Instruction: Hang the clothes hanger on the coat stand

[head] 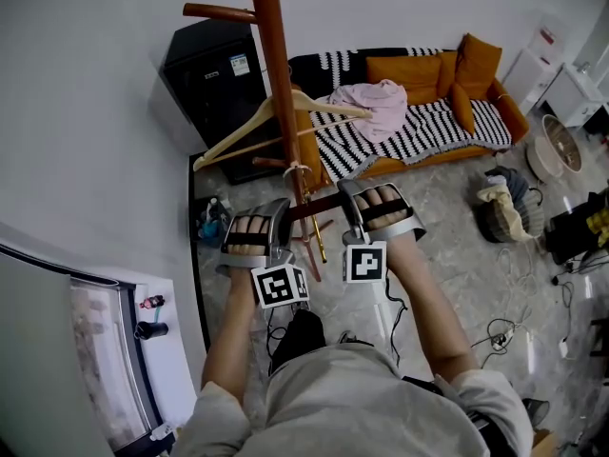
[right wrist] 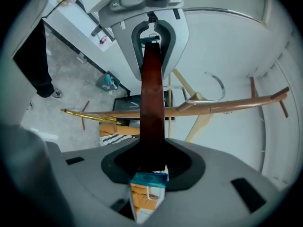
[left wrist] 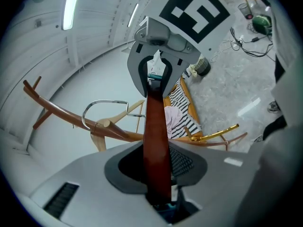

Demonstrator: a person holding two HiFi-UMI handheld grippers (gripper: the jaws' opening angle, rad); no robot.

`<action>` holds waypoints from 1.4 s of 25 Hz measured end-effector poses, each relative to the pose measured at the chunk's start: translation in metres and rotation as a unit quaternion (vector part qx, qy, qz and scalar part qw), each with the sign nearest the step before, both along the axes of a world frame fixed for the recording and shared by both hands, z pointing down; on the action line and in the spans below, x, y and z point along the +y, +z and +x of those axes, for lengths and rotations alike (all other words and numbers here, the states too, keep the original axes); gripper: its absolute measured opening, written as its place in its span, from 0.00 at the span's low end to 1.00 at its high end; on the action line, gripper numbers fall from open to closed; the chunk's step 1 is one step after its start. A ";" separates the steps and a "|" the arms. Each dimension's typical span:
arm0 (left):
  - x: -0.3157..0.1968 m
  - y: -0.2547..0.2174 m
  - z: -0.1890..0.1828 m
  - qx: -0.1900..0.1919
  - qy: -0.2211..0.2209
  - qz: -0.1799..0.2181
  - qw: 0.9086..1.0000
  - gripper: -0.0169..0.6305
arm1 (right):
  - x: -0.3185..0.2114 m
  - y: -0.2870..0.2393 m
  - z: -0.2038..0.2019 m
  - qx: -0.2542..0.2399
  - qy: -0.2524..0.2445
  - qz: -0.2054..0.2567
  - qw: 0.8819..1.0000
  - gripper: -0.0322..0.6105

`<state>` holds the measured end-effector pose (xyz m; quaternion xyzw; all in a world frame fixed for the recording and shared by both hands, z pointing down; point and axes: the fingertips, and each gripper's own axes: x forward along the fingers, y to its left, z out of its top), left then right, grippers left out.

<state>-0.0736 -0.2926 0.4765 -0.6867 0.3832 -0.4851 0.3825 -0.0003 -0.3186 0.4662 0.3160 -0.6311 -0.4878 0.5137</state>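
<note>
The coat stand's red-brown pole (head: pixel 276 74) rises at the middle, with a light wooden hanger (head: pixel 271 122) hung on it by a metal hook (left wrist: pixel 94 108). Low down by the pole lies a short dark red-brown bar (head: pixel 314 208). My left gripper (head: pixel 282 215) is shut on its left end and my right gripper (head: pixel 348 201) on its right end. In the left gripper view the bar (left wrist: pixel 156 141) runs from my own jaws to the right gripper's jaws. The right gripper view shows the same bar (right wrist: pixel 152 103) mirrored. I cannot tell whether the bar belongs to the stand.
An orange sofa (head: pixel 476 74) with a striped blanket and pink clothing (head: pixel 376 103) stands behind the stand. A black cabinet (head: pixel 214 74) sits against the white wall at left. Bags (head: pixel 504 212) and cables (head: pixel 504 331) lie on the floor at right. A gold rod (head: pixel 319 236) leans by the stand's base.
</note>
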 end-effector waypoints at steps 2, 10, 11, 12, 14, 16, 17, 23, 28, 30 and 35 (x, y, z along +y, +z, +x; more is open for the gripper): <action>-0.004 0.000 0.000 0.000 -0.001 0.001 1.000 0.22 | -0.002 0.002 0.000 0.000 0.002 -0.009 1.000 0.24; -0.023 0.003 -0.001 0.003 -0.003 -0.002 1.000 0.22 | -0.019 0.004 0.000 0.003 0.005 -0.007 1.000 0.24; -0.025 0.004 -0.002 0.003 -0.004 -0.003 1.000 0.22 | -0.022 0.004 -0.001 0.001 0.005 -0.007 1.000 0.24; -0.028 0.005 -0.003 0.003 -0.005 -0.004 1.000 0.22 | -0.024 0.005 -0.002 0.001 0.004 -0.008 1.000 0.24; -0.035 0.008 -0.005 0.003 -0.006 -0.007 1.000 0.22 | -0.030 0.008 -0.004 0.002 0.004 -0.013 1.000 0.24; -0.042 0.010 -0.007 0.003 -0.007 -0.009 1.000 0.22 | -0.036 0.011 -0.005 0.001 0.006 -0.018 1.000 0.24; -0.045 0.012 -0.008 0.003 -0.007 -0.011 1.000 0.22 | -0.039 0.012 -0.006 0.000 0.007 -0.019 1.000 0.24; -0.063 0.024 -0.012 0.000 -0.009 -0.023 1.000 0.22 | -0.053 0.027 -0.010 -0.002 0.009 -0.039 0.999 0.24; -0.071 0.036 -0.015 0.000 -0.012 -0.030 0.999 0.22 | -0.063 0.032 -0.013 0.000 0.008 -0.029 1.000 0.24; -0.075 0.039 -0.016 0.000 -0.013 -0.032 0.999 0.22 | -0.066 0.038 -0.014 -0.003 0.010 -0.040 0.999 0.24; -0.081 0.045 -0.019 0.000 -0.019 -0.032 0.999 0.22 | -0.072 0.044 -0.015 0.004 0.010 -0.036 0.999 0.24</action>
